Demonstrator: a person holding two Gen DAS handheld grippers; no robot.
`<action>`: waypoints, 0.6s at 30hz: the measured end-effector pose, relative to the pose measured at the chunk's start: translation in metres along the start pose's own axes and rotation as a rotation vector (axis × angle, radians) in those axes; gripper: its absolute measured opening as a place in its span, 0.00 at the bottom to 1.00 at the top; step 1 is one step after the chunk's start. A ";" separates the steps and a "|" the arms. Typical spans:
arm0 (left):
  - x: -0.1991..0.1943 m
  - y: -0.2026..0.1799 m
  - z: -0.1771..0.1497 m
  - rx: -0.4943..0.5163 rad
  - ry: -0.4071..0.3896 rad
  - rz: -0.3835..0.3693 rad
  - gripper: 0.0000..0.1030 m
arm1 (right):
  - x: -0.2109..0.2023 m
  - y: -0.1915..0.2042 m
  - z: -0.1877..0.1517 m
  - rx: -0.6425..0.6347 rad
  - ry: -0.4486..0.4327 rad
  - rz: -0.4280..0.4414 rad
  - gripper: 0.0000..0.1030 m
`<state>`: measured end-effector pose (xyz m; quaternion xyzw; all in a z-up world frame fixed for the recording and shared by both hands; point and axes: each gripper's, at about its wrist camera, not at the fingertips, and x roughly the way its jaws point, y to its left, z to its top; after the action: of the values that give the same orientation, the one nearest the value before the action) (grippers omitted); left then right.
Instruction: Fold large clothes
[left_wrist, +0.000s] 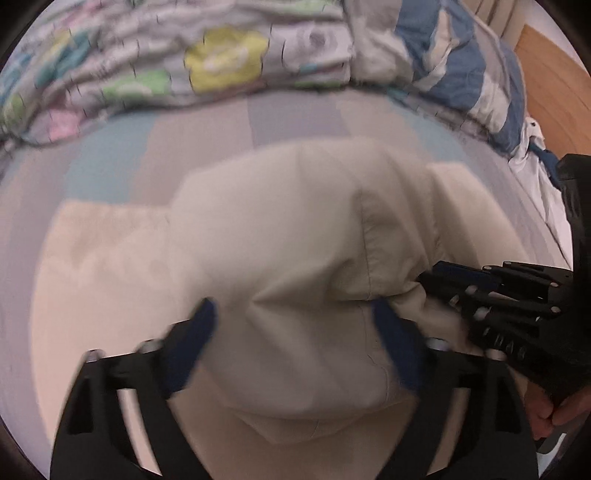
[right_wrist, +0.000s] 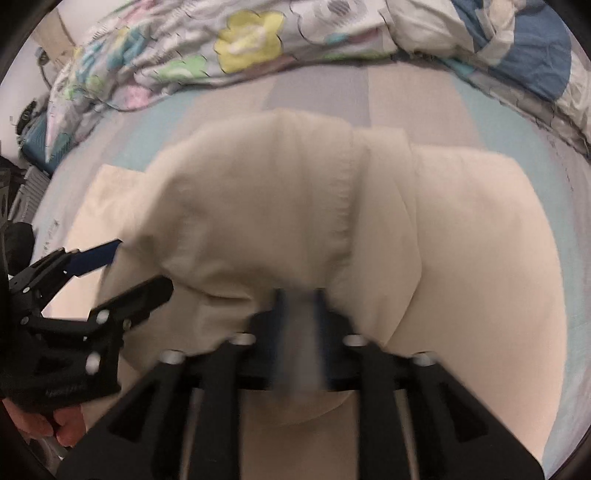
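My left gripper (left_wrist: 291, 317) stands wide over the cream garment (left_wrist: 288, 236), fabric between its fingers. My right gripper (right_wrist: 299, 295), beside it, is narrowly parted and blurred at the garment's fold.

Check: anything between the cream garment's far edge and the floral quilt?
Only bare striped bedsheet between cream garment and floral quilt; both wrist views show it.

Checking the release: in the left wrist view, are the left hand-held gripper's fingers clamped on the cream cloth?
No, the left hand-held gripper stands wide open, its blue fingers apart over the cream cloth.
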<state>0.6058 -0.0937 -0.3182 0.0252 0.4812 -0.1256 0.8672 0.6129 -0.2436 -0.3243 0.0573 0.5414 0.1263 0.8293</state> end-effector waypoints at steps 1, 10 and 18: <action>-0.006 -0.001 0.001 0.005 -0.014 0.000 0.91 | -0.008 0.006 0.000 -0.033 -0.021 -0.025 0.33; -0.041 -0.004 0.018 0.072 -0.079 0.034 0.94 | -0.057 0.015 0.008 -0.172 -0.175 -0.114 0.73; -0.003 0.006 -0.006 0.046 0.022 0.017 0.94 | -0.024 0.009 -0.006 -0.169 -0.066 -0.111 0.67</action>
<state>0.6009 -0.0864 -0.3197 0.0509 0.4873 -0.1289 0.8621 0.5966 -0.2415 -0.3032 -0.0388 0.5036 0.1234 0.8542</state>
